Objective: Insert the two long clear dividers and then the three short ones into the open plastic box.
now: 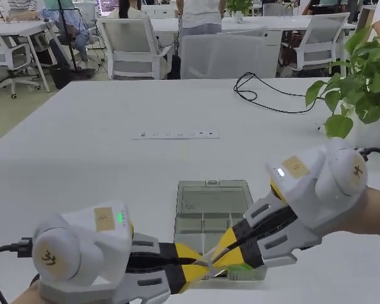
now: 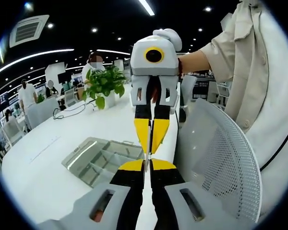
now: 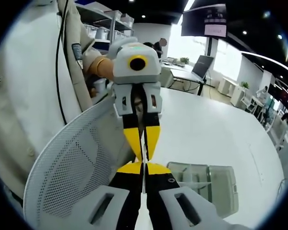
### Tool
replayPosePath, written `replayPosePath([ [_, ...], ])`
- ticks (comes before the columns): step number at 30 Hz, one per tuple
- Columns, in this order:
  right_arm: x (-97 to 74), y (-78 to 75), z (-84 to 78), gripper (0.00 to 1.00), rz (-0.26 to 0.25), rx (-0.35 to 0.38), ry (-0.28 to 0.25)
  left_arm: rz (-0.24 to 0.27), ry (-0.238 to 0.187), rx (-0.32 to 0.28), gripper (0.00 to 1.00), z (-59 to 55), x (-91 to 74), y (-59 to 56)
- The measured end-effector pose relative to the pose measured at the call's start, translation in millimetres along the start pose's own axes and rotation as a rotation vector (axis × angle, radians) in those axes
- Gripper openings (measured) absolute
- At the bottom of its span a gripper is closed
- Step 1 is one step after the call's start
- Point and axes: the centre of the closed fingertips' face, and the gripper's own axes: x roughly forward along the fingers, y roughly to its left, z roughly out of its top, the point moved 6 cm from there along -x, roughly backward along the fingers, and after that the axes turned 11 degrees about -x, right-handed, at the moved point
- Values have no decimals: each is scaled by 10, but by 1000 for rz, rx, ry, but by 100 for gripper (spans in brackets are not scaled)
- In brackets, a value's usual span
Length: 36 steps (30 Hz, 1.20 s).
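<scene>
**Tip to tip over the box**

Starting at the left gripper [image 2: 145,167]: pressed together, barely a slit. Same on the right gripper [image 3: 144,167], shut and nosed right up against the left. Cannot tell whether a clear divider is pinched in either slit; maybe a faint pale line there, edge-on, nothing firmer.

Find the box [image 1: 180,212] just below the tips, with its tray [image 1: 191,223] directly underneath and its lid [image 1: 212,199] lying flat beyond. Runs its long axis straight away from the tips, tray end near, lid end far. Already shows cells walled off inside.

Farther out on the table [image 1: 82,158], spot a pale notched strip [image 1: 175,134], well apart from the box and lying crosswise to that axis. Possibly a divider, too small to say.

Now the danger. With a piece so thin and clear, could come down askew, miss the slots, and wedge or bow. Could also nudge the light tray with tips this crowded. Could drop loose if one grip eases before the other.
</scene>
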Motion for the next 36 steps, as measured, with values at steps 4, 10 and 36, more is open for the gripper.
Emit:
replayPosePath([
  [4, -21, -28, -6, 2, -16, 11, 5, 25, -8, -16, 7, -28, -21, 30],
  [10, -75, -108, -68, 2, -57, 36, 32, 58, -12, -37, 12, -63, -47, 67],
  [36, -204, -525, -623, 2, -255, 144, 189, 197, -95, -176, 50, -127, -152, 292],
])
